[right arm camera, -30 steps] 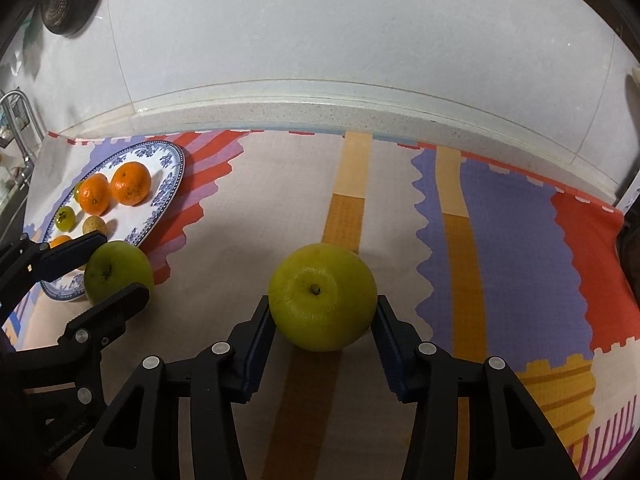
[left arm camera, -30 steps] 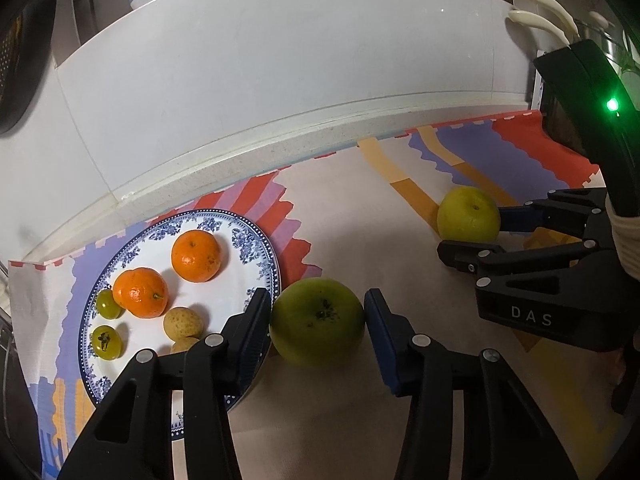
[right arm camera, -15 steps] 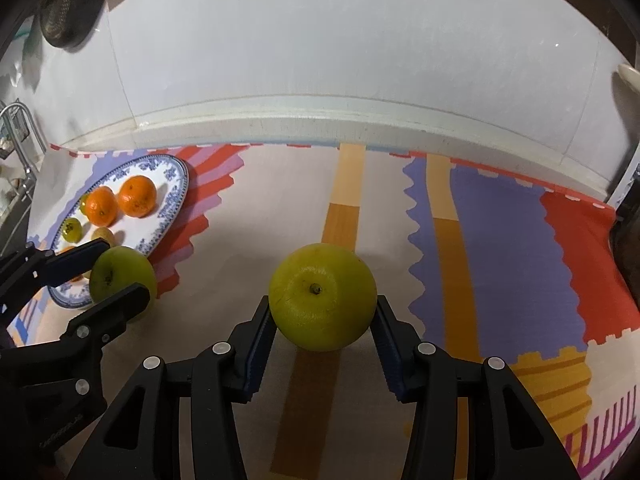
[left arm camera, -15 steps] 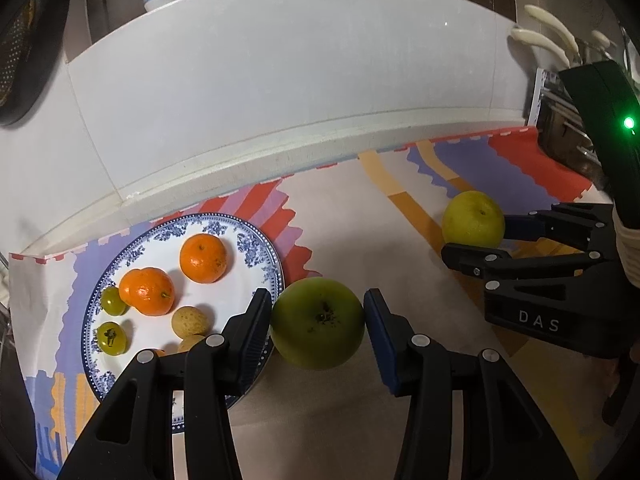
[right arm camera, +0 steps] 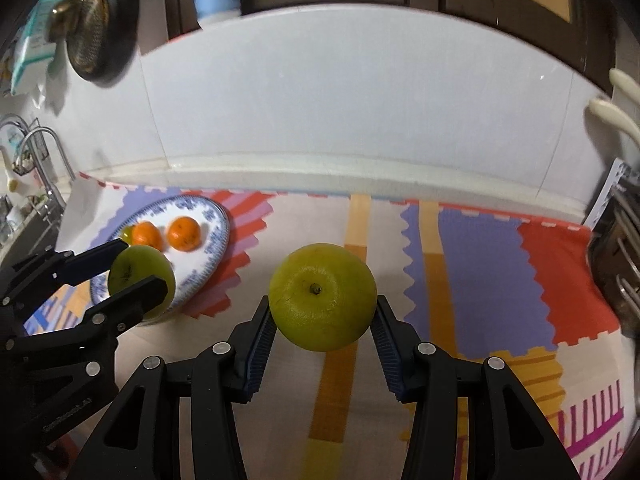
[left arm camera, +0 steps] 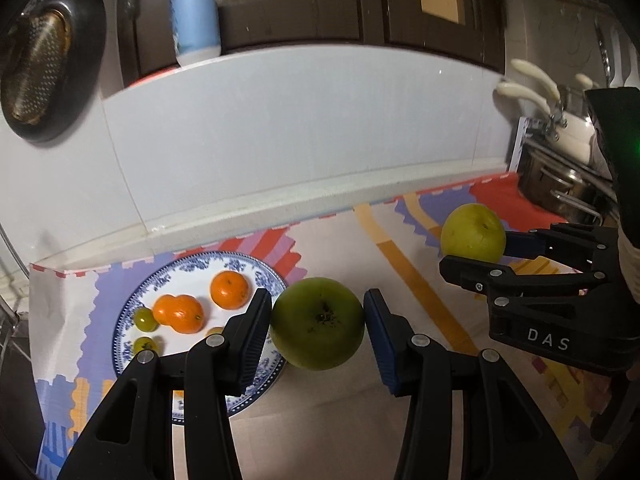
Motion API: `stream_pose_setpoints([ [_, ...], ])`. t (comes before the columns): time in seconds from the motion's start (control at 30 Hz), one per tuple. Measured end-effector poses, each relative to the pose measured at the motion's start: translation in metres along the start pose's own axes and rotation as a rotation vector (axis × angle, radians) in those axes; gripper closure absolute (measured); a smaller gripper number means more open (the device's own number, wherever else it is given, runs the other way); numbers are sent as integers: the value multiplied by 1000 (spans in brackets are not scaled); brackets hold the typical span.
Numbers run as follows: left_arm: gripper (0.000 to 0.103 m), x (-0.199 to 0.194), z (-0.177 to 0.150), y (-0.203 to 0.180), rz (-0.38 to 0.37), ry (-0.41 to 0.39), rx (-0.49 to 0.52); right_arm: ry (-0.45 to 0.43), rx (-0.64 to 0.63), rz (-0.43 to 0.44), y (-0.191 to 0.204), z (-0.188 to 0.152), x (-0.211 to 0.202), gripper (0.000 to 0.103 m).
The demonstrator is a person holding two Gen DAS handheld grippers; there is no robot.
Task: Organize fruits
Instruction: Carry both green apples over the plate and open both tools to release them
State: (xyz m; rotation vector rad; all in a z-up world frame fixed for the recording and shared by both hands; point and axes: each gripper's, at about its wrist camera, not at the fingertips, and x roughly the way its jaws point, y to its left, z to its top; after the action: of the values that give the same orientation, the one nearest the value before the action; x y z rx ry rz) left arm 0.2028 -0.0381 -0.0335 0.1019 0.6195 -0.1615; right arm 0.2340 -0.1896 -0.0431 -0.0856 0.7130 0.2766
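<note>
My left gripper (left arm camera: pixel 316 320) is shut on a green apple (left arm camera: pixel 318 323) and holds it above the mat, over the right rim of a blue-and-white plate (left arm camera: pixel 192 272). The plate holds two oranges (left arm camera: pixel 229 289), small green fruits (left arm camera: pixel 145 319) and a partly hidden brownish one. My right gripper (right arm camera: pixel 322 320) is shut on a yellow-green apple (right arm camera: pixel 322 297), lifted above the mat's middle. The right gripper (left arm camera: pixel 476 246) with its apple (left arm camera: pixel 472 234) shows at the right of the left wrist view; the left gripper (right arm camera: pixel 134 266) with the green apple (right arm camera: pixel 140 276) shows in the right wrist view.
A colourful patterned mat (right arm camera: pixel 480 264) covers the counter in front of a white backsplash (left arm camera: pixel 304 128). A blue bottle (left arm camera: pixel 196 12) stands on the ledge above. A strainer (left arm camera: pixel 36 64) hangs at left. Pots and utensils (left arm camera: pixel 560 184) crowd the right edge; a tap (right arm camera: pixel 40 152) is at far left.
Both grippers have risen with their apples held, tilting the views up so the ledge and cabinets appear. The left apple now hangs over the plate's rim.
</note>
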Motion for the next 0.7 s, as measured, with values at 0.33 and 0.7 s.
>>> stream_pose_setpoints([
  [0.33,56,-43,1,20,26,-70,-40,-84,-49,20,31,15,-40,55],
  [0.7,56,-78,-5,52,75,-112,-85,-130,-88,68,73,26,-58,55],
])
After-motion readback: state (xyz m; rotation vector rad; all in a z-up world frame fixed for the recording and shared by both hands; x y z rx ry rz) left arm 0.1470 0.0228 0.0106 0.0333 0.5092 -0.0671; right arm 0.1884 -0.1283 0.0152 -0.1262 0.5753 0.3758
